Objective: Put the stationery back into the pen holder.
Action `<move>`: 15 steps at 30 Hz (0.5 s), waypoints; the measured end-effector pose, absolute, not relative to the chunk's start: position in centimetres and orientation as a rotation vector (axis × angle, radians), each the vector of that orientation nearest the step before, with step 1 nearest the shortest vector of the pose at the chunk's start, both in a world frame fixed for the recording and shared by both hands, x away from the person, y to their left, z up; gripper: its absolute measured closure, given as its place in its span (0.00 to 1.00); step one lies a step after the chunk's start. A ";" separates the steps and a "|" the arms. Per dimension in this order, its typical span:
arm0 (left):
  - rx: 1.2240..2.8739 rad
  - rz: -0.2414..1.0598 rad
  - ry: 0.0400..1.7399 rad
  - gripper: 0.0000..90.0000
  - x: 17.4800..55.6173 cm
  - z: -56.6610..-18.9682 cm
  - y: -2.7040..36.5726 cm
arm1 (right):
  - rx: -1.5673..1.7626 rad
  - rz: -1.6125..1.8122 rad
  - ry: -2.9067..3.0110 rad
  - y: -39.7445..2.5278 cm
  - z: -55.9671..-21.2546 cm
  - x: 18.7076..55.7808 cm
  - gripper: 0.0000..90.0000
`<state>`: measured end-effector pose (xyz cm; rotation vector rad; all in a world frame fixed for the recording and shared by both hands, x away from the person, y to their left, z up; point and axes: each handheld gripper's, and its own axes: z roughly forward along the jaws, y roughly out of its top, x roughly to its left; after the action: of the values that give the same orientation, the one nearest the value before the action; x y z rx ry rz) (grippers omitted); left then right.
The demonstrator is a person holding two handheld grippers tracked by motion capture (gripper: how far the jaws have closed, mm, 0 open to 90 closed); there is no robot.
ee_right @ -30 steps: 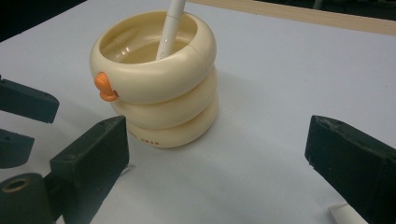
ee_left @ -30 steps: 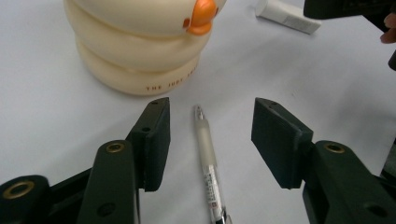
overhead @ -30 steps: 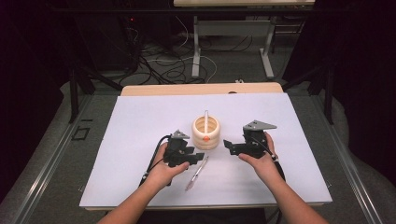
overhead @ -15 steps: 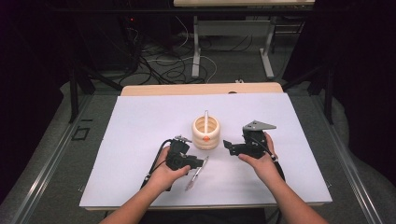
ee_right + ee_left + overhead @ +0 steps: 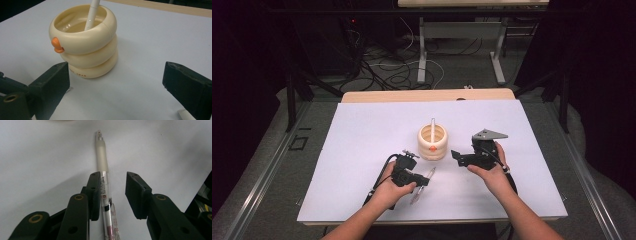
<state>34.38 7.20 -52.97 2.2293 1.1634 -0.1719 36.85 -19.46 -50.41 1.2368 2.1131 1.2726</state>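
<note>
A clear pen with a white grip (image 5: 102,157) lies on the white table sheet, also seen as the pen (image 5: 418,190) in the high view. My left gripper (image 5: 113,186) is open and straddles it; the pen rests against the left jaw, with a gap to the right jaw. In the high view the left gripper (image 5: 422,180) sits low on the sheet. A cream ringed pen holder (image 5: 85,42) with an orange beak stands upright, a white pen (image 5: 91,15) leaning inside. My right gripper (image 5: 115,82) is wide open, just short of the holder (image 5: 432,142); the right gripper (image 5: 457,156) is to its right.
The white sheet (image 5: 362,135) covers a wooden table (image 5: 427,95) with bare room to the left and far side. Dark floor with cables (image 5: 392,75) and table legs lie beyond the far edge.
My left gripper has moved toward the person's side and lowered over the lying pen, which now sits between its jaws. The right gripper has hardly moved.
</note>
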 end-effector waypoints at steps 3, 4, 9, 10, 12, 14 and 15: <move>2.241 -0.180 1.169 0.73 34.3 -53.2 7.1 | 1.242 1.274 2.116 -19.5 -50.4 36.9 0.08; 2.245 -0.182 1.173 0.74 34.3 -53.2 7.0 | 1.241 1.274 2.116 -19.5 -50.4 36.9 0.08; 2.267 -0.178 1.179 0.76 34.3 -53.6 6.9 | 1.238 1.276 2.115 -19.5 -50.5 36.9 0.08; 2.268 -0.176 1.185 0.76 34.3 -53.6 6.9 | 1.238 1.276 2.116 -19.5 -50.5 36.9 0.08; 2.269 -0.173 1.190 0.77 34.3 -53.7 6.8 | 1.235 1.275 2.116 -19.4 -50.5 36.9 0.08; 2.269 -0.170 1.195 0.78 34.3 -53.9 6.8 | 1.234 1.274 2.120 -19.4 -50.5 36.9 0.08; 2.269 -0.170 1.200 0.78 34.3 -53.9 6.8 | 1.235 1.274 2.120 -19.5 -50.5 36.9 0.08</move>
<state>34.31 6.81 -53.93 2.2688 1.2003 -0.1699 36.88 -19.45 -50.46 1.2347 2.1201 1.2743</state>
